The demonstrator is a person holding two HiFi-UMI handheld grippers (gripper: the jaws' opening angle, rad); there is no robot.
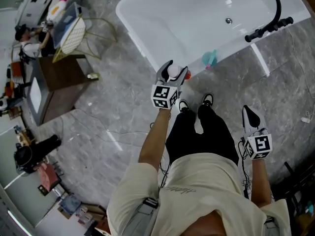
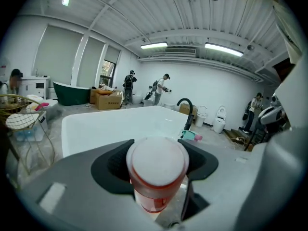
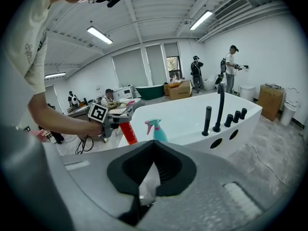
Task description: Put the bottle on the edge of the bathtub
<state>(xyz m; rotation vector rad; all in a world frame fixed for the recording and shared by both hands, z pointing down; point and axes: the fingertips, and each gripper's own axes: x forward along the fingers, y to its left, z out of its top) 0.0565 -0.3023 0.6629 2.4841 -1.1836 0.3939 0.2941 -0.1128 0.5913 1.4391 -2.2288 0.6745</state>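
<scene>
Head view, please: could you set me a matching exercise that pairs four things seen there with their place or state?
Things:
1. red bottle
2. teal spray bottle
3. black faucet
4. right tongs

Places or states:
A. shut, with nothing in them
B. fixed at one end of the bathtub
C. gripped in the left tongs
D. standing loose on the near rim of the bathtub

Pairs: 1-C; 2-D; 3-B; 4-A

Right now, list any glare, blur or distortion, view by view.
Head view: bright glare streaks on the bathtub. Left gripper view: the bottle is near and soft, the ceiling bows. Right gripper view: black rounded corners, edges stretched.
</scene>
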